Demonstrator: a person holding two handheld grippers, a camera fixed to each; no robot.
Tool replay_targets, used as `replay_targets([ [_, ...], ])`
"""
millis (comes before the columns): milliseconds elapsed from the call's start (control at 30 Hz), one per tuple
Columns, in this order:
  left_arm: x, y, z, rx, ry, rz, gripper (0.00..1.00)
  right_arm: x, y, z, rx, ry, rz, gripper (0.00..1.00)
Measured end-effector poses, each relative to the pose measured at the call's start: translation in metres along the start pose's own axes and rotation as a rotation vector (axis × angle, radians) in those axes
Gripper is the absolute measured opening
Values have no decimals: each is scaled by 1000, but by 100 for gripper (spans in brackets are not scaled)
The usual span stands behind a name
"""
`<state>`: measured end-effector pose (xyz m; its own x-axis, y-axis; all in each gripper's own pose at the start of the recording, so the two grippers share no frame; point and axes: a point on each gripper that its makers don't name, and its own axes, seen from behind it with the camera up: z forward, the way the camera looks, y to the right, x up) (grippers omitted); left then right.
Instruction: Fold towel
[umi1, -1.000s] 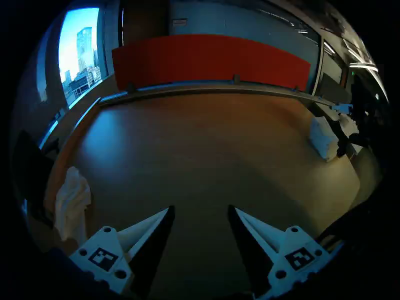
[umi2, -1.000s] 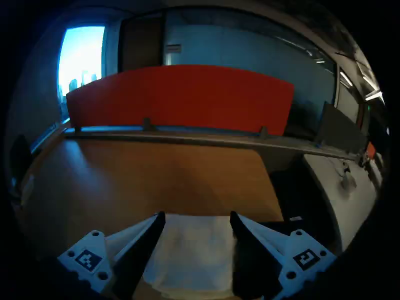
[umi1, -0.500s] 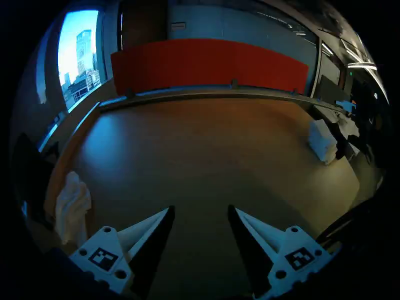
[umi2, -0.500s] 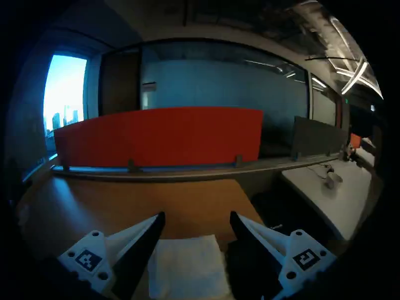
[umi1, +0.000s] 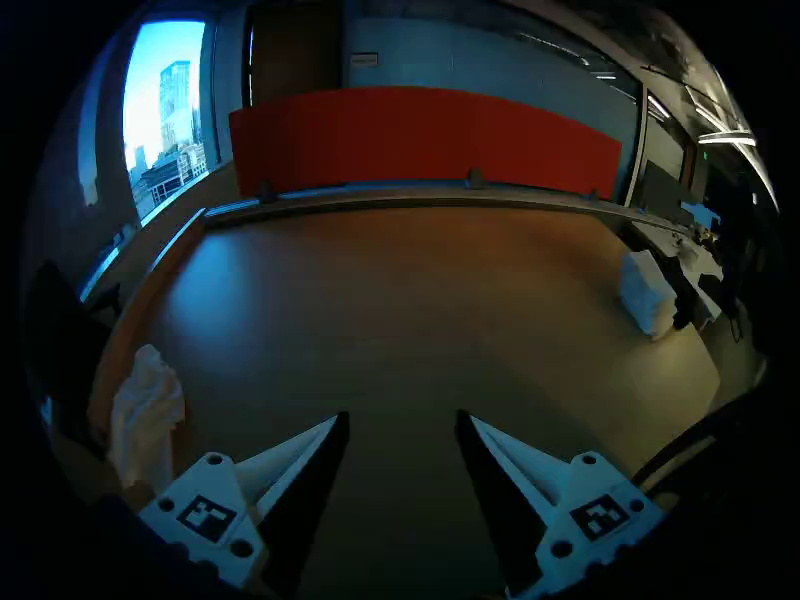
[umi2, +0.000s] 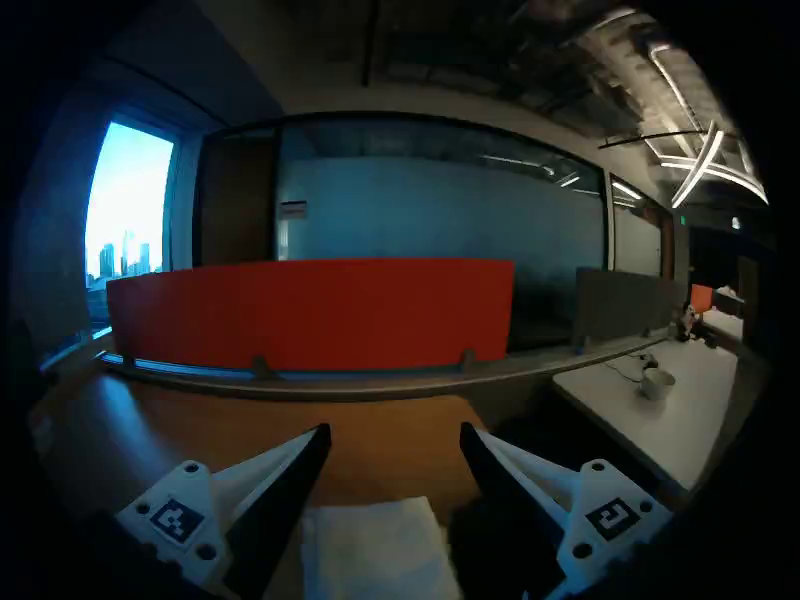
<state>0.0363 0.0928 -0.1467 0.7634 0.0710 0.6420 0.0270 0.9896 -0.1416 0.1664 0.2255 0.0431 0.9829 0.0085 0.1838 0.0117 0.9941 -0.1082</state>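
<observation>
On the wooden table (umi1: 400, 290), in the left gripper view, I see two white cloth items. A folded towel (umi1: 645, 292) sits near the table's right edge as a compact, thick block with rounded corners. A crumpled towel (umi1: 145, 415) lies at the left edge in a loose, wrinkled heap, well apart from the folded one.

The left gripper (umi1: 400, 418) has its jaws apart. Only bare tabletop shows between the pointed fingers, and each finger base carries a square black-and-white marker.

The right gripper (umi2: 393, 432) also has its jaws apart. In the right gripper view, the flat, soft-looking top of the folded towel shows low between the two fingers. Neither finger presses on it.

The tabletop is smooth, with a dull sheen. A red partition panel (umi2: 310, 312), flat and matte, stands along its far edge. A small mug (umi2: 657, 382) stands on the neighbouring pale desk (umi2: 650, 420). I cannot tell its contents.
</observation>
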Motion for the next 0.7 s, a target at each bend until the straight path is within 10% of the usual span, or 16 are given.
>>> replay_targets([
  [700, 103, -29, 8, 34, 306, -98, 78, 14, -42, -35, 33, 52, -15, 100],
])
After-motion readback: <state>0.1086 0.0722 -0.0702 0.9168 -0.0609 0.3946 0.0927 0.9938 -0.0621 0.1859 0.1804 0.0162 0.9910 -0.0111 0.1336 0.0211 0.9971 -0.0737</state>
